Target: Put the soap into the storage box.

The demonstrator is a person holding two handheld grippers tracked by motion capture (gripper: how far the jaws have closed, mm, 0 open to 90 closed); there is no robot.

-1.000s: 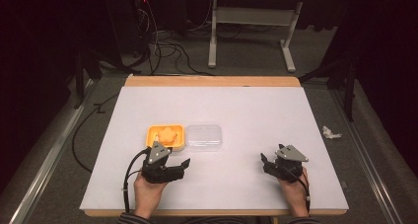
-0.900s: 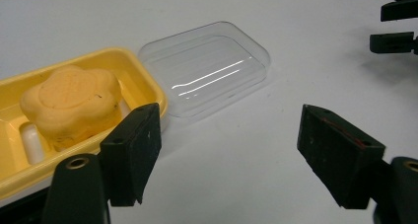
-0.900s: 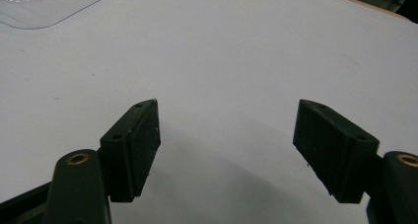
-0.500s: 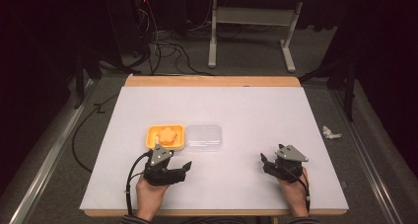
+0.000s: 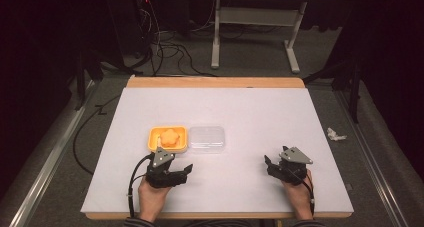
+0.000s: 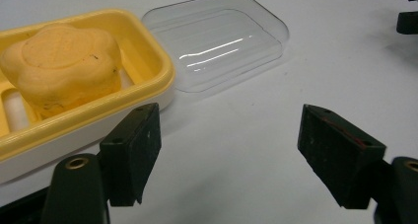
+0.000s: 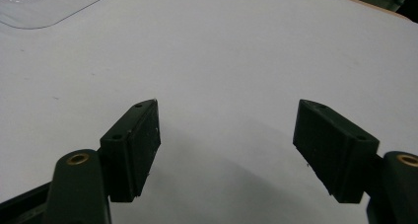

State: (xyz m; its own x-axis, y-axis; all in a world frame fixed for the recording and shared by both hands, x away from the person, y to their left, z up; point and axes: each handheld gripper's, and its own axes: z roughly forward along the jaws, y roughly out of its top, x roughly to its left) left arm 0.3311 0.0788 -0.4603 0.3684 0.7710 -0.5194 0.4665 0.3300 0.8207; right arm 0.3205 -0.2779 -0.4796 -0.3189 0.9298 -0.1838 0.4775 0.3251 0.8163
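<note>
Soap (image 5: 169,136) sits in a yellow dish (image 5: 154,139) just at twelve o'clock of the left gripper (image 5: 181,175), a clear lid (image 5: 207,138) seemingly touching the dish at its three o'clock, while the right gripper (image 5: 268,164) rests well apart, both with jaws spread wide.

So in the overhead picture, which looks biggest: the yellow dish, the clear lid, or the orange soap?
1. Yellow dish and clear lid: look about alike, too close to rank.
2. Orange soap: clearly smallest, sitting inside the dish.

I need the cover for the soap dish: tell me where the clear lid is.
In the high view the clear lid lies flat on the table, left of centre, right beside the yellow soap dish.
</note>
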